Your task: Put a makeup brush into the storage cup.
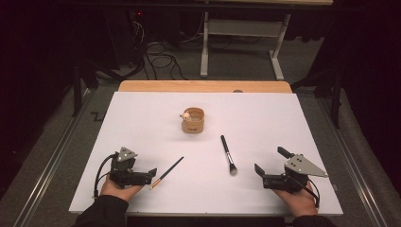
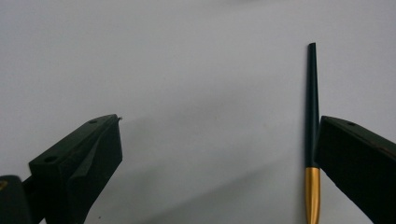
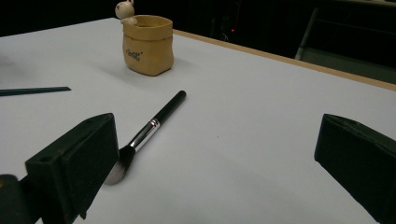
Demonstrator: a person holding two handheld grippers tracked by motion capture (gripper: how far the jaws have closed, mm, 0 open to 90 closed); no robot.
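Observation:
A thin brush (image 1: 168,171) with a dark handle and gold ferrule lies on the white board. My left gripper (image 1: 137,166) rests at the near left, and its jaws stand open. In the left gripper view that gripper (image 2: 219,121) has the thin brush (image 2: 311,107) lying along the inner edge of its right jaw, not pinched. A larger black make-up brush (image 1: 228,154) with a silver ferrule lies mid-board. My right gripper (image 1: 270,160) rests at the near right, open and empty. In the right gripper view, that gripper (image 3: 217,119) has the make-up brush (image 3: 154,122) past its left jaw.
A small tan pot (image 1: 193,120) with a little figure on its rim stands behind the brushes, also seen as the pot (image 3: 148,44) in the right gripper view. The white board (image 1: 142,118) covers a wooden table (image 1: 203,86). Dark floor, cables and a table frame lie beyond.

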